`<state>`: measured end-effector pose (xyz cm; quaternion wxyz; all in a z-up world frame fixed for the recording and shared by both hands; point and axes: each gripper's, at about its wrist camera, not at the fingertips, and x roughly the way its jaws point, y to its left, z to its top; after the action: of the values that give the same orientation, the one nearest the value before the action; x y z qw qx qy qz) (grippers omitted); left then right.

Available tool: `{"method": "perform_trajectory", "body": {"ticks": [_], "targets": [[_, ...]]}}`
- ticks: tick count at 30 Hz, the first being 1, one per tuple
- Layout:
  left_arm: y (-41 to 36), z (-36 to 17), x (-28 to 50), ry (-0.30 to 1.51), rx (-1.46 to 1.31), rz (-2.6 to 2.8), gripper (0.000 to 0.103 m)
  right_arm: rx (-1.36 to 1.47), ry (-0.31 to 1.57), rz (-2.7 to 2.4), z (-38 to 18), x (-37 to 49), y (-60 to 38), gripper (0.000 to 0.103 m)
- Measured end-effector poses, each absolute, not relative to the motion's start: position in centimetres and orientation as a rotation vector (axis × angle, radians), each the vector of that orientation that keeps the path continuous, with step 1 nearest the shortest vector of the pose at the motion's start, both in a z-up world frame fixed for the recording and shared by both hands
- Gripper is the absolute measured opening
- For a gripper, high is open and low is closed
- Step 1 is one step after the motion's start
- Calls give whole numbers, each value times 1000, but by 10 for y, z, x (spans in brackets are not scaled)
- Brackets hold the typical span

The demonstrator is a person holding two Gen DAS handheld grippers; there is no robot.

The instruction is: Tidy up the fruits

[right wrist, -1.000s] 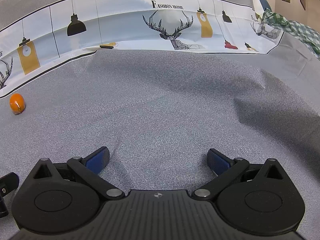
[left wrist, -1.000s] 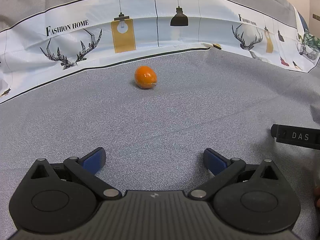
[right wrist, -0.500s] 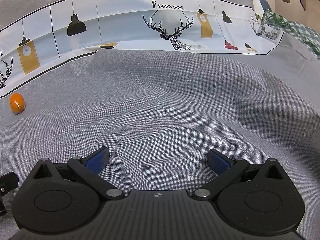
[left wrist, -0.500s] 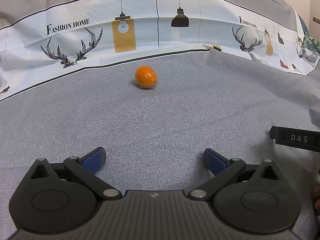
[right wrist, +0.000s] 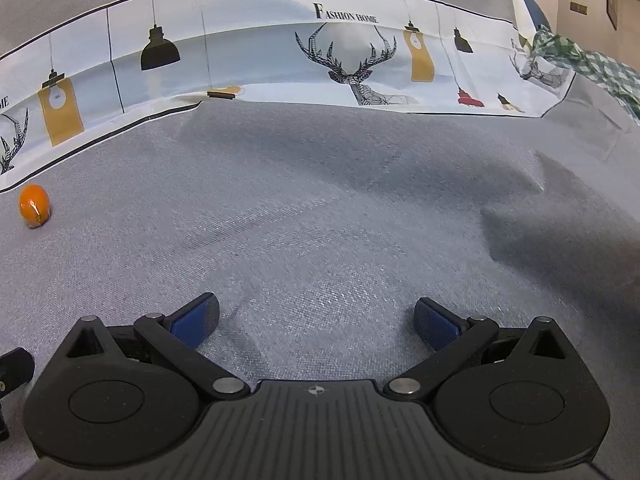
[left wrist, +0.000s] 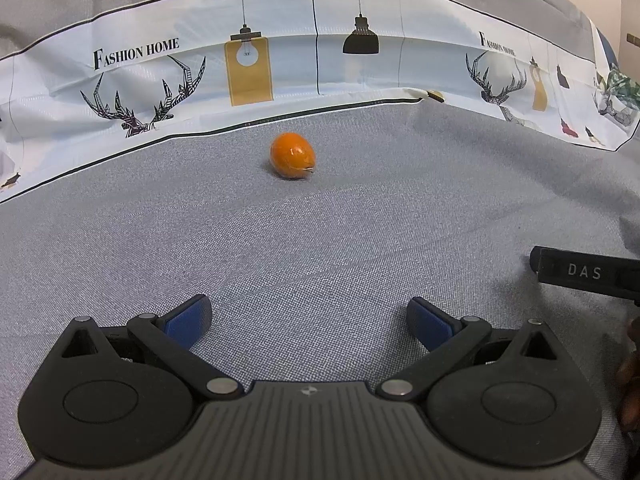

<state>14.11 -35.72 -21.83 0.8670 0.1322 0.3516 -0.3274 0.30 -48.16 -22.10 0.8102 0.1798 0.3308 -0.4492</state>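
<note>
A small orange fruit (left wrist: 292, 155) lies on the grey cloth straight ahead of my left gripper (left wrist: 308, 322), well beyond its blue pads. That gripper is open and holds nothing. The same orange fruit (right wrist: 34, 205) shows at the far left in the right wrist view. My right gripper (right wrist: 316, 322) is open too, low over bare grey cloth, with nothing between its fingers. A black bar marked DAS (left wrist: 586, 272), part of the right gripper's tool, juts in at the right edge of the left wrist view.
A white printed cloth (left wrist: 280, 60) with deer, lamps and "Fashion Home" runs along the back of the grey surface (right wrist: 320, 200). A green checked cloth (right wrist: 580, 56) lies at the far right. A hand (left wrist: 630, 368) shows at the right edge.
The left wrist view has crept very slightly toward the fruit. The right gripper has not visibly moved.
</note>
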Motion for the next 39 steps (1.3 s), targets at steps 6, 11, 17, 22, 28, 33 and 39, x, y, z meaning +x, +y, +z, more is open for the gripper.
{"method": "perform_trajectory", "body": {"ticks": [6,11,17,22,28,33,39], "targets": [[-365,-195,126,885,390,-640,103,396,714,-956,-220,5,-484,102],[-329,-141,86,801,517,-728,103,432,802,-959,-210,8,-481,102],[-252,-73,84,968,533,-521,103,543,758,-706,-135,-19,-399,103],[-180,-34,72,935,558,-432,103,548,663,-417,-65,-26,-287,103],[-114,-14,60,923,476,-394,103,490,737,-365,-28,-14,-224,103],[-78,-9,52,966,405,-391,103,416,783,-380,-8,-14,-194,103],[-41,1,46,952,324,-360,103,303,817,-379,1,-18,-157,103]]}}
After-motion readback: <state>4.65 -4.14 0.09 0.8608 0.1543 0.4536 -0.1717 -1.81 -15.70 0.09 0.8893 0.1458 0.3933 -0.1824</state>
